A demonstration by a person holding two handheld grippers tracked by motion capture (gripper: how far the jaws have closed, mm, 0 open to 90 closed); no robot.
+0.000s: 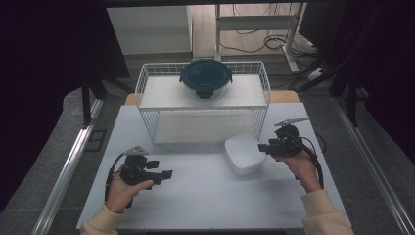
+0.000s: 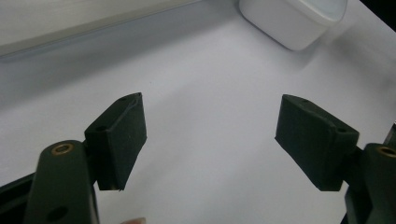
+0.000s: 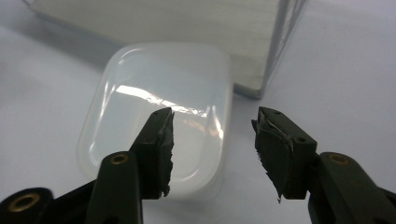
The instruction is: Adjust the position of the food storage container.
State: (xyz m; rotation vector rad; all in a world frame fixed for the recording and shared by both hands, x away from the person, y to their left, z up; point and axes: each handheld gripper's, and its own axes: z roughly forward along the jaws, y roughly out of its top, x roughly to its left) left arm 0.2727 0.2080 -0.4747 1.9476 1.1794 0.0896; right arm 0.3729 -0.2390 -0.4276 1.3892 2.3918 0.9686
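Scene: a pale grey table (image 1: 195, 196) is seen from above, with a white wire basket (image 1: 147, 88) standing at its far side.
Work in hand: a white, rounded-square plastic container (image 1: 243, 154) appears to be approached for pick-up by the right gripper (image 1: 260, 147).
Container position: the white container rests on the table just in front of the basket's right corner, apart from the basket wall.
Already placed: a round glass bowl with a dark teal clip lid (image 1: 205, 78) sits on the raised white surface inside the basket, toward its back; this part is judged done.
Right gripper: its jaws are seen half spread in the right gripper view (image 3: 212, 149), one jaw over the container's (image 3: 159, 102) glossy top and the other beyond its edge; no pressing on the rim is visible, so nothing is judged held yet.
Left gripper: it is held low over bare table at the near left (image 1: 169, 174); in the left gripper view (image 2: 210, 135) the jaws are spread wide with nothing between them, and the container (image 2: 292, 21) lies well ahead.
Left to do: the container's rim is still to be pinched, the container lifted and, by judgement, set into the basket.
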